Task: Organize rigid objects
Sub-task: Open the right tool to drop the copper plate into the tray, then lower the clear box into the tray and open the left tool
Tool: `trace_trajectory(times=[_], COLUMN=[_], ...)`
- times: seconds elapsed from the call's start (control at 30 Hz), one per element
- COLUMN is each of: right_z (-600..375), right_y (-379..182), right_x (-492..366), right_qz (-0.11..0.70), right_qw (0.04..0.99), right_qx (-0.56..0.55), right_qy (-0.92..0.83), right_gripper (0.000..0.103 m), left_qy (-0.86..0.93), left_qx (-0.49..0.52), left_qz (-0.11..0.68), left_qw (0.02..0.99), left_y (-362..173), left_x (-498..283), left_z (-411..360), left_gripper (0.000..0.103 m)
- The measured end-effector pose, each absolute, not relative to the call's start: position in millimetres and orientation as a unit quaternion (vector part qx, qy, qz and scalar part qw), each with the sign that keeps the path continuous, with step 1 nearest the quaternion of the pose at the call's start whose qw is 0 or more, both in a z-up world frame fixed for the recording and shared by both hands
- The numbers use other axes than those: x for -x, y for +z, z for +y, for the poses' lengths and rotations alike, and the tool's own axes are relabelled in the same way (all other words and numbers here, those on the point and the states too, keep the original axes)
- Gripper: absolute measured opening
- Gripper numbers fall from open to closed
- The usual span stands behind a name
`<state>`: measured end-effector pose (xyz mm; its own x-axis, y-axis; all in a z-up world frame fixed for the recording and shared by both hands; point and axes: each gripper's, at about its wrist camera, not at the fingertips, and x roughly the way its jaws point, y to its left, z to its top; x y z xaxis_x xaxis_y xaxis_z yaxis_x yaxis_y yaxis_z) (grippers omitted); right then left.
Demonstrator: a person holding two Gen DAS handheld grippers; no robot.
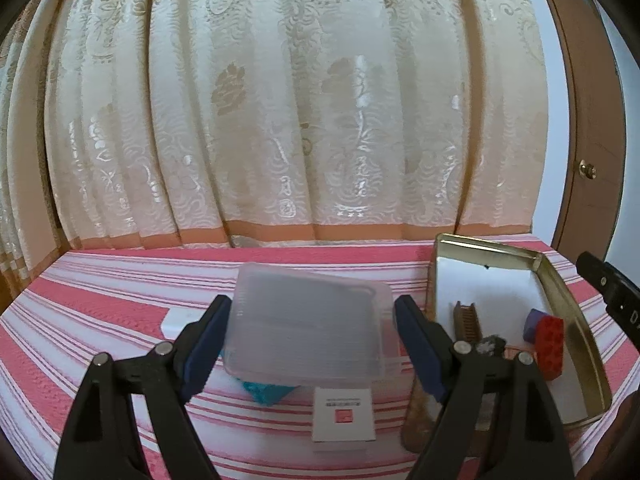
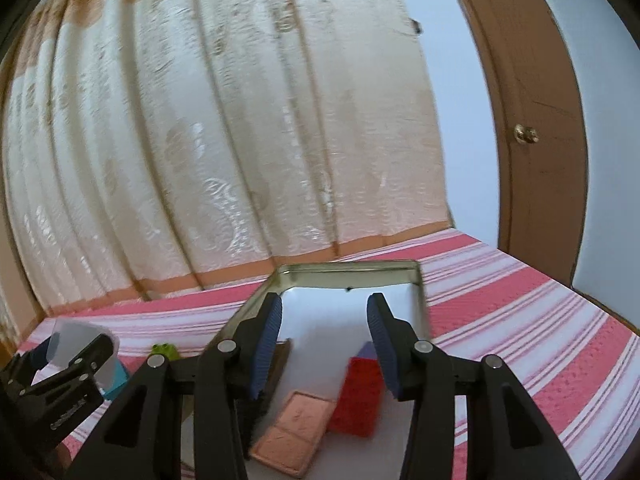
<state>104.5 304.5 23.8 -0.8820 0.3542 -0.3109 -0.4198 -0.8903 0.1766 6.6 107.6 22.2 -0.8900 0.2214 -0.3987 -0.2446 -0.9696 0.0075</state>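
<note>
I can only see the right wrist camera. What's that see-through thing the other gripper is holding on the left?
Observer: A clear plastic box with rounded corners. The left gripper has it clamped between its jaws.
Operator: Is there anything under it that I can't see?
Observer: Yes, a white card with a pink square lies on the striped cloth, just in front of the box.

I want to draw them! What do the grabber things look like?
Each hand-held gripper, left and right, has black angular arms joined by round silver pins. Its two fingers end in dark blue ribbed pads. Small pale lettering marks the left one's side.
</note>
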Motion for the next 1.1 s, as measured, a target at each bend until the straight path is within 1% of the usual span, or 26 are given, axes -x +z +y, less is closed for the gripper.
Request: trace_trajectory(times=[0.23,0.57,0.8,0.83,0.87,0.9,0.97,1.0,1.07,1.1], right_z=[332.6,369.1,386.7,386.8,386.5,385.4,383.3,382.2,381.2,381.9], right_y=[26.4,26.4,23.0,22.9,23.0,23.4,24.1,24.1,23.8,23.5], right_x=[-118.2,-133.2,-137.5,-137.7,-137.5,-137.4,-137.4,-136.4,-134.7,-135.4], right_qz=[0.135,0.141,0.165,0.163,0.16,0.157,0.149,0.146,0.142,0.143], right_qw=[0.24,0.281,0.293,0.293,0.293,0.294,0.295,0.296,0.301,0.304], right_qx=[0.119,0.114,0.118,0.117,0.117,0.116,0.114,0.114,0.114,0.113], right_qy=[0.954,0.943,0.934,0.935,0.935,0.936,0.937,0.937,0.936,0.935], right_gripper=[0.048,0.048,0.048,0.048,0.048,0.048,0.048,0.05,0.055,0.059], left_qy=[0.967,0.949,0.923,0.925,0.927,0.93,0.934,0.933,0.934,0.935], left_qx=[0.198,0.198,0.253,0.244,0.235,0.225,0.213,0.215,0.215,0.214], left_qz=[0.039,0.068,0.107,0.112,0.114,0.115,0.117,0.122,0.123,0.121], left_qw=[0.158,0.234,0.27,0.269,0.269,0.267,0.262,0.26,0.256,0.254], left_y=[25.9,25.1,2.9,4.8,6.2,7.5,9.1,8.3,8.2,9.0], left_x=[-14.4,-26.1,-15.0,-17.4,-19.6,-22.4,-27.1,-26.8,-27.3,-28.0], left_z=[139.7,214.0,259.8,260.2,260.0,258.7,257.9,258.2,257.8,256.0], left_gripper=[0.083,0.083,0.083,0.087,0.094,0.103,0.103,0.103,0.103,0.103])
